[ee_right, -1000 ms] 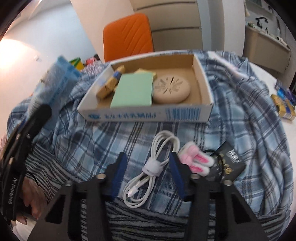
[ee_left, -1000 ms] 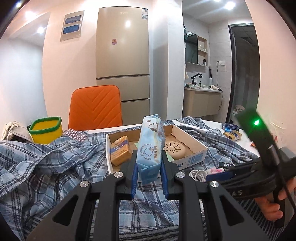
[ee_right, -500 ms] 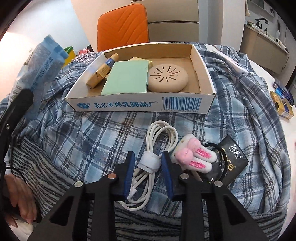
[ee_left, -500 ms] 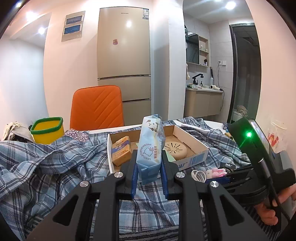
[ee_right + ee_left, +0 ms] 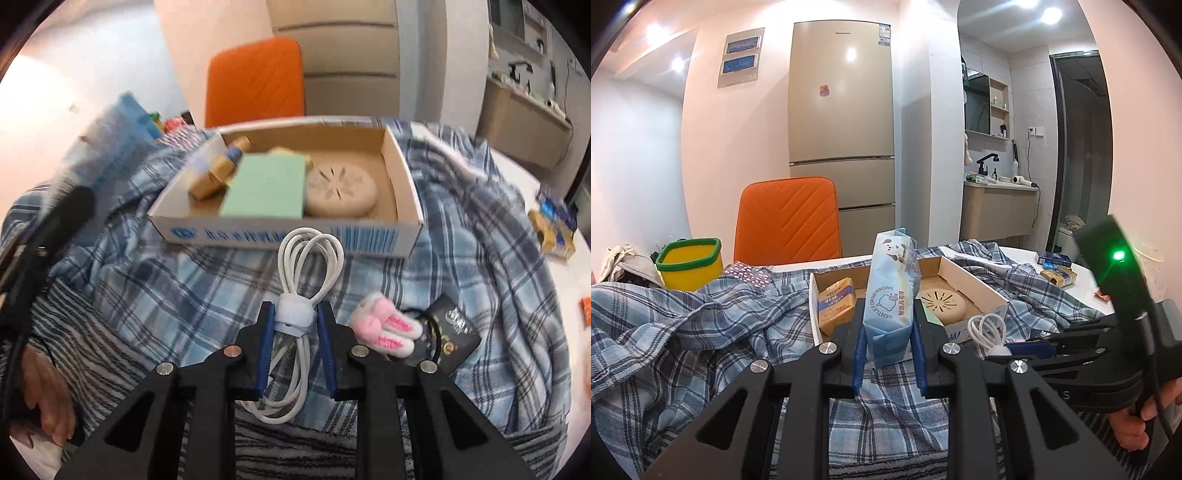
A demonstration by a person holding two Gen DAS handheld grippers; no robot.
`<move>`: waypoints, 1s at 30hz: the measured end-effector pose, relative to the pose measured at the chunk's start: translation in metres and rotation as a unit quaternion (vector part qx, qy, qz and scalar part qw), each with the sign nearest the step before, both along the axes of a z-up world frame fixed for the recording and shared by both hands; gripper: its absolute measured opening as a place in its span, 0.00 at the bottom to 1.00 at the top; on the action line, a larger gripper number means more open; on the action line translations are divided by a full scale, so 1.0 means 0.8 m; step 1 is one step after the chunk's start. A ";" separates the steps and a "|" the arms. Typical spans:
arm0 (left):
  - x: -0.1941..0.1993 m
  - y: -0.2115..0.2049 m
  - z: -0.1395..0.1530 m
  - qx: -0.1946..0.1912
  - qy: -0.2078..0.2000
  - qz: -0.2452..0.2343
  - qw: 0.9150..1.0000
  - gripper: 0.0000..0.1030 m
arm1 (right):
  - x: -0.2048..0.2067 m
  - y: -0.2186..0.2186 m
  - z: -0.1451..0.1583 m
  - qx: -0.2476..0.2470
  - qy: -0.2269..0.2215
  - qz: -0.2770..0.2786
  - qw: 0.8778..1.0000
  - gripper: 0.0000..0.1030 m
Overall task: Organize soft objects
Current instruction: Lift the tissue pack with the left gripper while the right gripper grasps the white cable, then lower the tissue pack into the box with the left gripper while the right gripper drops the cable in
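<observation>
My left gripper [image 5: 888,325] is shut on a light blue tissue pack [image 5: 891,291] and holds it upright in front of the cardboard box [image 5: 975,282]. My right gripper [image 5: 295,319] is shut on a coiled white cable [image 5: 308,258] at its white strap, lifted just above the plaid cloth [image 5: 461,229]. The box [image 5: 400,177] holds a green pad [image 5: 266,190], a round beige disc [image 5: 341,190] and a yellow packet [image 5: 216,171]. A pink bunny plush [image 5: 384,326] lies right of the right gripper. The cable also shows in the left wrist view [image 5: 988,328].
A black sachet with a hair tie [image 5: 452,334] lies beside the plush. Small boxes [image 5: 557,229] sit on the white table at right. An orange chair [image 5: 786,221] and a yellow bin [image 5: 690,264] stand behind the table.
My right gripper closed on the white cable's strap and lifted it toward the box. My left gripper kept holding the tissue pack, nearly still.
</observation>
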State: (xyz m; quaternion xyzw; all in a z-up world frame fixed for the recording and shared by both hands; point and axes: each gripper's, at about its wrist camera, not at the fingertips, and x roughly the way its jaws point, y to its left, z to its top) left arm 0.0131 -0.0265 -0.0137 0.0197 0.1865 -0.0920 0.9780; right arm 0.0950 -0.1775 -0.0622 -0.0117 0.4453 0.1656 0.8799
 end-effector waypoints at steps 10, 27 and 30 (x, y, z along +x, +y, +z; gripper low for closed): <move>-0.014 0.008 0.026 -0.003 -0.029 0.040 0.999 0.19 | -0.028 0.001 0.046 0.007 -0.098 0.012 0.995 0.24; 0.092 0.009 0.105 -0.009 -0.042 0.066 0.997 0.20 | 0.073 0.001 0.149 0.005 -0.167 -0.032 0.985 0.24; 0.117 0.012 0.093 -0.011 -0.008 0.082 0.997 0.20 | 0.094 0.000 0.141 0.010 -0.167 -0.026 0.986 0.24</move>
